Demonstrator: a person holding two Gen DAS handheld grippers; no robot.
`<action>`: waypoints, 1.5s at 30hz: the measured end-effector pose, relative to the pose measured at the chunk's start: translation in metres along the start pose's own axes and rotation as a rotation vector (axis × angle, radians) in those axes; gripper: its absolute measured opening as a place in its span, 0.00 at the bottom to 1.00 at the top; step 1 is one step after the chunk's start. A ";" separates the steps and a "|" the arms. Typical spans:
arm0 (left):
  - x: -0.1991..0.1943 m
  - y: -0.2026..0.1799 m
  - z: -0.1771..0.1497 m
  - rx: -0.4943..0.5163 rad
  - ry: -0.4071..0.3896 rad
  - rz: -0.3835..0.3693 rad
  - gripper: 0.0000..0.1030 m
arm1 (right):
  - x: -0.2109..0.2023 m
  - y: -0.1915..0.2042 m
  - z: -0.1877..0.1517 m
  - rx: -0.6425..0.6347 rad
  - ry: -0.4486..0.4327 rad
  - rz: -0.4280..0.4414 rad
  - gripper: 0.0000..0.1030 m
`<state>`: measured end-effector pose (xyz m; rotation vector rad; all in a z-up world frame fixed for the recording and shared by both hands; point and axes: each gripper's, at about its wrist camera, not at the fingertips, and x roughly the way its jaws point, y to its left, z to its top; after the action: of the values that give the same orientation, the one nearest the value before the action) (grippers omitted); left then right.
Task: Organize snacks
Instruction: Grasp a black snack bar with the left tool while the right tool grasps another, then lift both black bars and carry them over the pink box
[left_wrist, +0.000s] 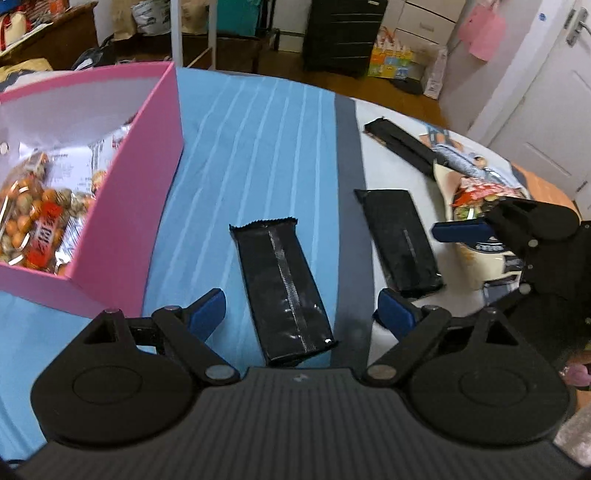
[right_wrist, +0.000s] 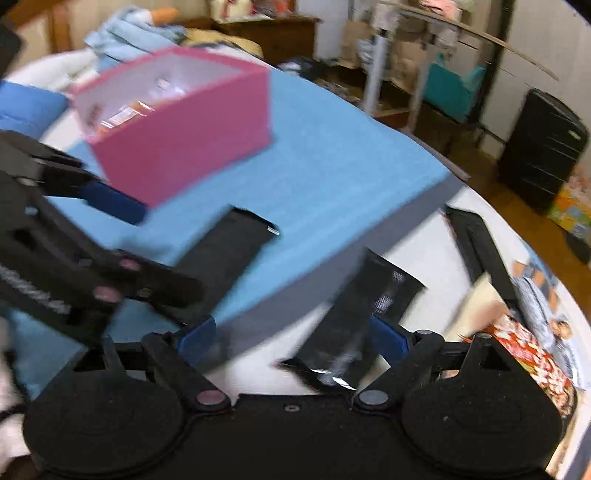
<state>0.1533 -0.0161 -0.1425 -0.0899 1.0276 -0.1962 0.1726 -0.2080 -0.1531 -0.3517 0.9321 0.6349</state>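
Blue striped bedding (left_wrist: 258, 155) carries the snacks. Nearest, the left gripper (left_wrist: 299, 314) hangs spread wide over a glossy black foil snack packet (left_wrist: 284, 288), touching nothing. The right gripper (right_wrist: 291, 341), equally spread, frames a second black packet (right_wrist: 354, 332) lying on the white sheet. Closing squarely across each packet's width should prevent slipping. Farther left, the pink cardboard box (left_wrist: 147, 206) already holds snack bags.

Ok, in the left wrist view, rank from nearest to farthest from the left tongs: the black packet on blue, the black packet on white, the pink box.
1. Black packet on blue, between the open left tongs.
2. Black packet on white, right.
3. Pink box, left; close to second, hard to call.
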 end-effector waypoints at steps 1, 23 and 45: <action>0.005 -0.001 -0.002 0.002 -0.002 0.016 0.87 | 0.007 -0.004 -0.001 0.021 0.019 -0.019 0.90; 0.047 -0.020 -0.012 0.160 -0.035 0.195 0.52 | 0.026 -0.018 -0.014 0.052 -0.027 -0.059 0.64; 0.051 0.018 0.004 -0.015 0.024 0.152 0.49 | 0.032 -0.028 -0.004 0.156 -0.008 -0.107 0.57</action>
<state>0.1846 -0.0088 -0.1863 -0.0226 1.0554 -0.0512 0.2018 -0.2202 -0.1820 -0.2577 0.9424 0.4623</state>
